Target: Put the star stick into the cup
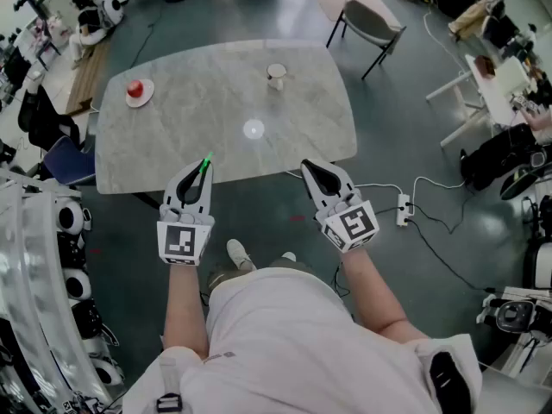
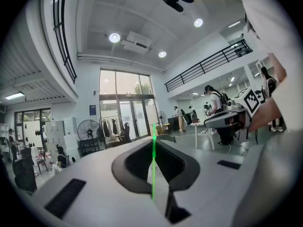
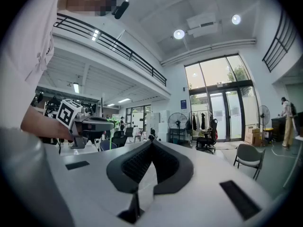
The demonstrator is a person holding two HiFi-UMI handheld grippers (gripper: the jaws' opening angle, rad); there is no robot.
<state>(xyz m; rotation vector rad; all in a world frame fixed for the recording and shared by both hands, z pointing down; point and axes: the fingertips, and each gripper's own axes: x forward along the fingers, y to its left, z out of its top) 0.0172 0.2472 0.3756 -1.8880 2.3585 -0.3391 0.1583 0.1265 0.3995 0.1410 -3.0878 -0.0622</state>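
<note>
So, left gripper [image 1: 202, 176] pinched tight on the green star stick [image 1: 207, 161], stick poking past its tips over the marble table's [image 1: 198, 93] near edge, right gripper [image 1: 304, 167] pressed together on nothing, cup [image 1: 276, 76] well apart at the far side

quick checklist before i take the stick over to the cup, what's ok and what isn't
1. Star stick gripped: ok, the left gripper is shut on it.
2. Cup standing upright: ok, at the far side of the table.
3. Way to the cup: ok, the plate with the apple sits well off to the left.
4. Right gripper out of the way: ok, shut and empty, at the near edge.
5. Stick aimed down for the drop: not ok, it points forward.
6. Where the star end is: cannot tell.
</note>
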